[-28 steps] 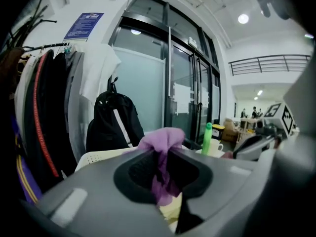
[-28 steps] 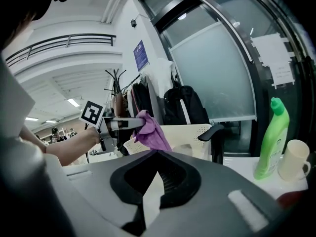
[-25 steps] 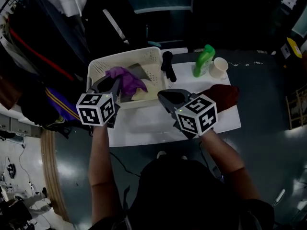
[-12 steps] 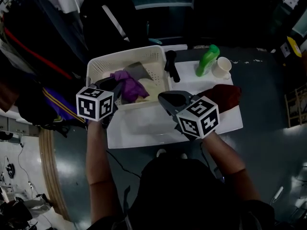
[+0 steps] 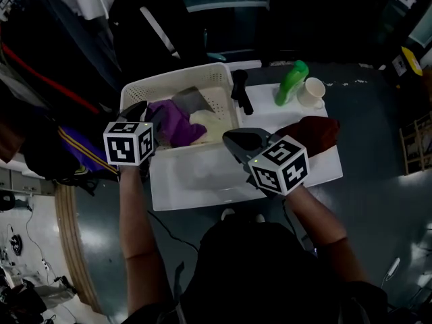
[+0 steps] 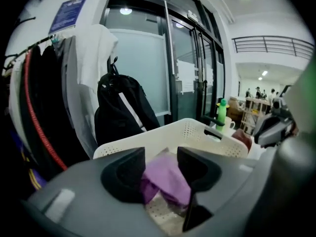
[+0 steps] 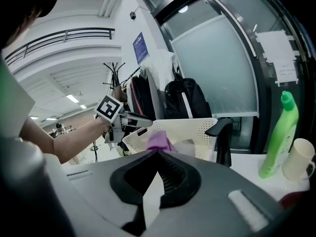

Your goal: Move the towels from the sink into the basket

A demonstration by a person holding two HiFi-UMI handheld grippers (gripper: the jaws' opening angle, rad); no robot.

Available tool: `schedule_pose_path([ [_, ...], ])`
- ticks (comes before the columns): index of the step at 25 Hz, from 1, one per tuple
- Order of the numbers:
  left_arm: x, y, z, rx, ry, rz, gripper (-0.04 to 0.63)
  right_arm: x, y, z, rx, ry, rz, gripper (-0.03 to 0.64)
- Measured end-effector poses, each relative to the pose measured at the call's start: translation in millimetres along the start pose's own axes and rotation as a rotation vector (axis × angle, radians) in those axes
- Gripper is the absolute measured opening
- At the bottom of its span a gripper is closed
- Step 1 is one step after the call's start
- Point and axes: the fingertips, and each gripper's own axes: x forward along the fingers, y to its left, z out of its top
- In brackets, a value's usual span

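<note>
White, perforated basket (image 5: 202,78) at the far left corner of the white sink (image 5: 196,182) held a purple towel (image 5: 177,121), a grey towel (image 5: 191,100) and a cream towel (image 5: 216,123). A dark red towel (image 5: 316,132) lay at the right edge. A green bottle (image 5: 291,83), an off-white cup (image 5: 311,94) and a black tap (image 5: 239,90) stood along the far edge.

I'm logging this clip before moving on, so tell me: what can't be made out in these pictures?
- The dark red towel: head view, partly hidden behind the right gripper; right gripper view, cut off at the right edge.
- Bottom of the white perforated plastic basket: head view, covered by the purple towel, grey cloth and cream cloth.
- Blue wall sign: left gripper view, print too small to read.
</note>
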Motion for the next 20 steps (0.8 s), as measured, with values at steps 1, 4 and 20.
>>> schedule_pose_path([
  [1, -1, 2, 2, -0.011, -0.013, 0.002, 0.207, 0, 0, 0, 0.003, 0.001, -0.002, -0.002],
  [4, -4, 1, 7, -0.011, -0.045, -0.006, 0.167, 2, 1, 0, 0.008, 0.001, -0.007, -0.002],
  [20, -48, -36, 37, -0.058, -0.328, -0.129, 0.009, 12, 8, -9, 0.078, -0.036, -0.09, -0.002],
])
